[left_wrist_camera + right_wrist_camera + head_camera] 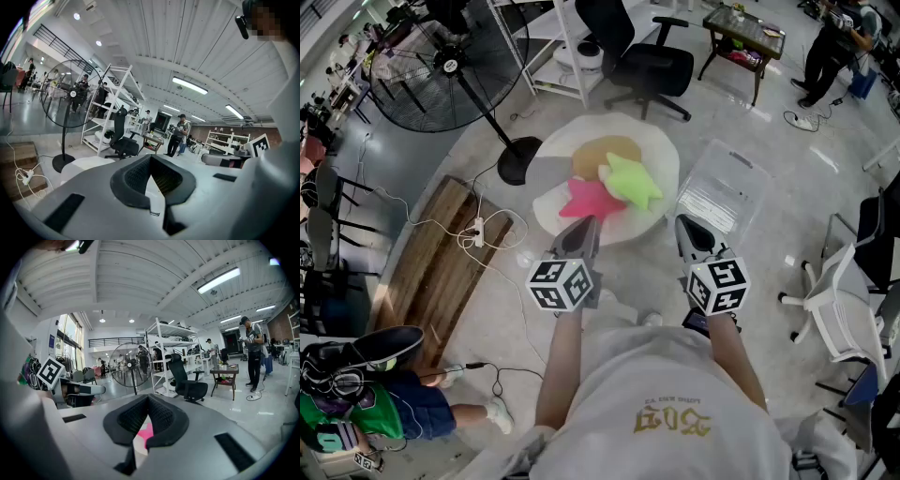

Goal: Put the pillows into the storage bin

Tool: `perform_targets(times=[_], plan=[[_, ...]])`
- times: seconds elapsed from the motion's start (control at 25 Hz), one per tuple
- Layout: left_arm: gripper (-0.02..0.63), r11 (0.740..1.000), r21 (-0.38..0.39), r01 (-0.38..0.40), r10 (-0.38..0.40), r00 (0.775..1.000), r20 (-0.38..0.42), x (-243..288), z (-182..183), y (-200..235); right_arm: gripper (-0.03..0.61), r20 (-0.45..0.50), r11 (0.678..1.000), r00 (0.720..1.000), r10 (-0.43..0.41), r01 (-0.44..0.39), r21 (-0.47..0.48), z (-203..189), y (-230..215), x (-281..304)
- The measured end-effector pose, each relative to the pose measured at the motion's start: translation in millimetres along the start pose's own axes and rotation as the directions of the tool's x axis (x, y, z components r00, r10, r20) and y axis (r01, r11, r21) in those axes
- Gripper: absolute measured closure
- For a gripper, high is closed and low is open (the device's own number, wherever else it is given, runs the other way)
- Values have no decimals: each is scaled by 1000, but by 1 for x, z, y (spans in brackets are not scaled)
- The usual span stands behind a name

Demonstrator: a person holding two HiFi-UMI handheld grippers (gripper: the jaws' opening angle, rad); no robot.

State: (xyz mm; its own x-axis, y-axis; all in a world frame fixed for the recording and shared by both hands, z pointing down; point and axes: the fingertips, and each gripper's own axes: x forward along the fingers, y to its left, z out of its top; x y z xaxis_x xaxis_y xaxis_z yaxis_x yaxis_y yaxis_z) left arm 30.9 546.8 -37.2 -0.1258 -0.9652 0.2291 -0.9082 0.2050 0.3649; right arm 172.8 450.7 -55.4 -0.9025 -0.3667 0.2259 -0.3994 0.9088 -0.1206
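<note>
Before the person's chest, the left gripper (584, 228) and right gripper (687, 228) are both pinched together, empty. From the left one, a pink pillow (592, 199) lies at twelve o'clock and a green pillow (635, 180) at one. The clear bin (741, 167) is at the right gripper's one o'clock. Best to open wide, then pinch a star point.

Three cameras: one on the head, one on each gripper.

The head view looks steeply down over the person's shoulders, with the left gripper (584, 228) and right gripper (684, 228) at mid-frame and the floor beyond them. Each gripper view sits close behind its own jaws, which fill the lower frame, and faces almost level across the room. All three views share the standing fan (450, 64) and the black office chair (645, 58). The head and right gripper views share the pink pillow (591, 199).
</note>
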Motion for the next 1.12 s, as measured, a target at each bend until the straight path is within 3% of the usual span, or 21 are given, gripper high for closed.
perform_targets(times=[0.32, 0.44, 0.48, 0.52, 0.56, 0.6, 0.68, 0.96, 1.12], plan=[[600, 1000, -17, -4, 4, 1000, 2, 5, -1, 1, 566, 3, 1000, 1000, -8, 8, 25, -4, -9, 2], [595, 996, -81, 32, -31, 999, 12, 7, -3, -2, 565, 13, 1000, 1000, -24, 24, 10, -6, -14, 0], [474, 992, -113, 47, -47, 999, 4, 10, -5, -2, 564, 6, 1000, 1000, -10, 10, 6, -9, -13, 0], [330, 989, -138, 60, -62, 998, -10, 13, -9, -3, 517, -12, 1000, 1000, 15, -15, 6, -12, -11, 2], [308, 987, -147, 67, -71, 997, -24, 16, -12, -4, 408, -37, 999, 998, 43, -43, 10, -17, -9, 5], [306, 988, -138, 67, -73, 997, -36, 18, -14, -6, 323, -60, 998, 996, 62, -61, 13, -21, -9, 7], [316, 993, -97, 60, -66, 996, -57, 21, -20, -9, 295, -84, 998, 994, 64, -64, 7, -27, -13, 8], [296, 996, -52, 75, -80, 992, -102, 31, -26, -25, 267, -93, 999, 995, 44, -44, 3, -30, -29, 2], [288, 994, -73, 78, -85, 992, -98, 36, -25, -26, 264, -95, 999, 995, 43, -43, 2, -31, -39, 5]])
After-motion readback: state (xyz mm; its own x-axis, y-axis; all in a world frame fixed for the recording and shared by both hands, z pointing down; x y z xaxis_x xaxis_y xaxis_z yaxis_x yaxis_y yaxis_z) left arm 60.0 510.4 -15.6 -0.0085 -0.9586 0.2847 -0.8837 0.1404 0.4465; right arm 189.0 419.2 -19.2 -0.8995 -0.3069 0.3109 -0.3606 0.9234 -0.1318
